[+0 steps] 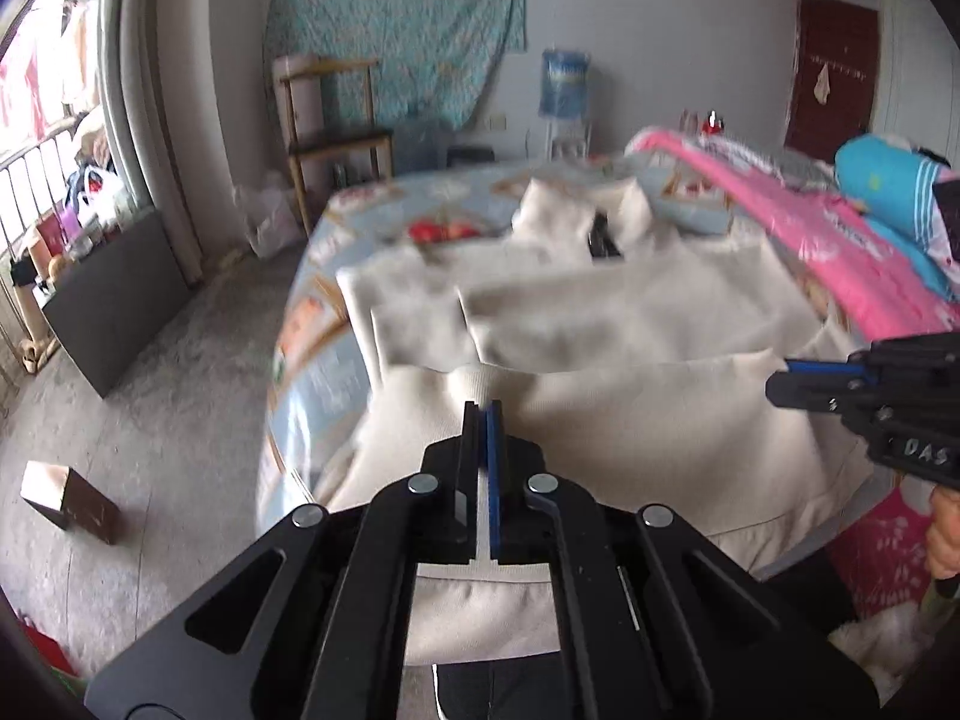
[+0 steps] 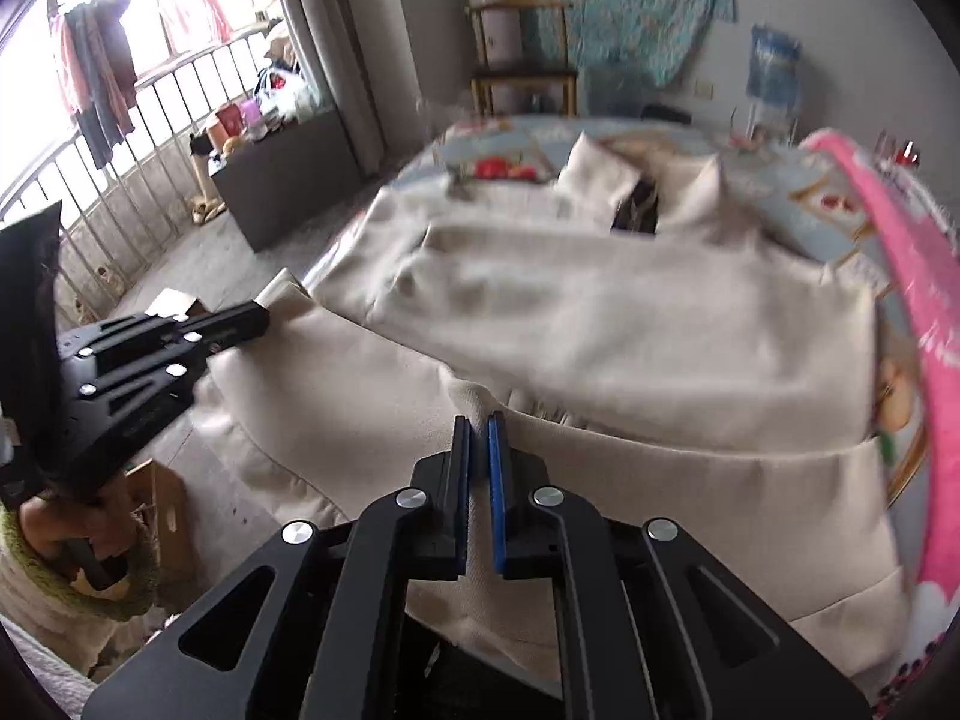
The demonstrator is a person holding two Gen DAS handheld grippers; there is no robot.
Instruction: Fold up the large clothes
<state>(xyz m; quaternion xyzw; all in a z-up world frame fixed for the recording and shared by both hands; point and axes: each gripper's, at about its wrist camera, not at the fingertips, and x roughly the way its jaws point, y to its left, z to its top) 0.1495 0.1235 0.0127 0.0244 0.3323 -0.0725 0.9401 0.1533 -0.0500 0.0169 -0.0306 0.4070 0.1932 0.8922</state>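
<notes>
A large cream sweater (image 1: 630,312) lies spread on the bed, collar at the far end, sleeves folded across its body. It also shows in the right wrist view (image 2: 600,312). My left gripper (image 1: 483,408) is shut on the sweater's near hem at the left side and holds it raised. My right gripper (image 2: 480,420) is shut on the same hem further right, also raised. Each gripper shows in the other's view: the right one (image 1: 780,375) at the right edge, the left one (image 2: 261,315) at the left.
The bed has a pale blue patterned sheet (image 1: 312,324). A pink quilt (image 1: 810,228) and a blue pillow (image 1: 888,180) lie along its right side. A cardboard box (image 1: 69,501) stands on the floor at left. A wooden chair (image 1: 336,126) and a water dispenser (image 1: 564,84) stand beyond.
</notes>
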